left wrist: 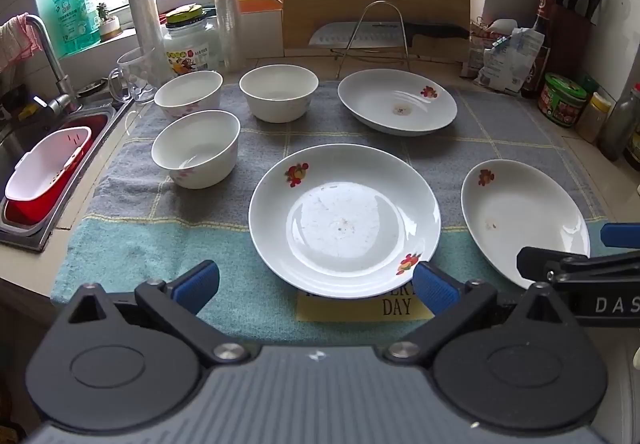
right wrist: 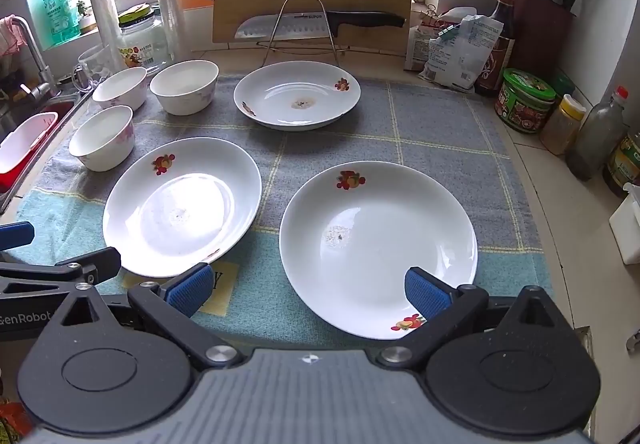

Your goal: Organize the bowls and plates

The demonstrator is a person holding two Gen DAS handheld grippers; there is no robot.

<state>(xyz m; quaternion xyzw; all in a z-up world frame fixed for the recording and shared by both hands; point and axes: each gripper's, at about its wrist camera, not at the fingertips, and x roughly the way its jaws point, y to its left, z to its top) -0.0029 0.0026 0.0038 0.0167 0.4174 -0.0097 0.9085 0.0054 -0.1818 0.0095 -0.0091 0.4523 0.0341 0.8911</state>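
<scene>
While both the left hand-held gripper (left wrist: 316, 284) and right hand-held gripper (right wrist: 308, 290) hover spread wide and apparently empty, three plates (left wrist: 344, 220) lie right of three bowls (left wrist: 196, 148) on the tabletop's towel (left wrist: 140, 244).

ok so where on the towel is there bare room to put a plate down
Widest bare patch: back right of the towel, between the far plate, the right near plate and the jars. A narrower strip runs between the two near plates. Crowded: the back left, where three bowls cluster by the sink.
</scene>
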